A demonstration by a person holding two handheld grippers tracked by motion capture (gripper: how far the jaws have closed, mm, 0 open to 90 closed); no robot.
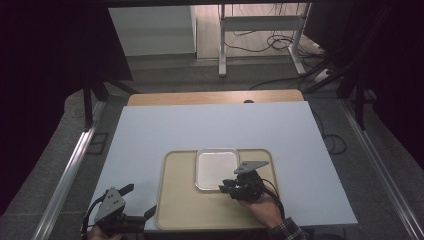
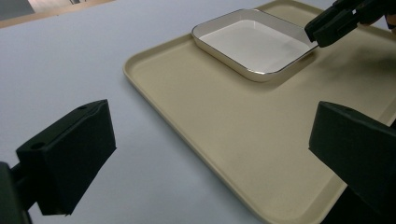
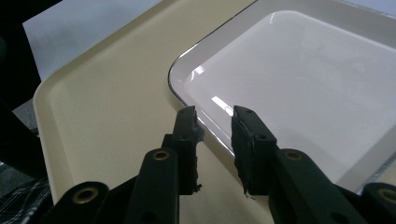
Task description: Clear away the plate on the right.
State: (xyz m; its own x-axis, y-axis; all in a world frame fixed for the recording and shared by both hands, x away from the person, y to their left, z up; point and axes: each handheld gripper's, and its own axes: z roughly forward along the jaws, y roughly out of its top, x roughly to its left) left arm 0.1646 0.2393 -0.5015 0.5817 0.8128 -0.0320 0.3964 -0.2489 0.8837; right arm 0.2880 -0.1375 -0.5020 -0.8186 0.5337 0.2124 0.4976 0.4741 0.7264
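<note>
The counter (image 1: 165,130) is a broad pale blue-grey sheet with a strip of bare wood along its far edge; beyond it lie grey floor, a white metal stand with cables trailing about its feet, and dark panels at both sides.

Toward the near edge of the counter sits a beige tray (image 1: 180,205), rectangular with rounded corners and a low raised lip, plain and matte. In its far middle part rests the white dish (image 1: 216,167), a shallow square with rounded corners, a glossy bottom that catches the light and a thin dark metallic line along its rim. It lies flat on the tray, its far side close to the tray's far lip.

The right hand-held gripper (image 1: 225,188) is at the dish's near right corner, held by a hand in a checked sleeve. In the right gripper view its jaws straddle the rim, one outside over the tray and one inside over the dish's sloped wall, with a narrow gap on either side of the rim; the pads are not pressing on it.

The left hand-held gripper (image 1: 141,201) sits at the tray's near left corner, jaws spread wide with nothing between them, one over the counter, the other over the tray.
</note>
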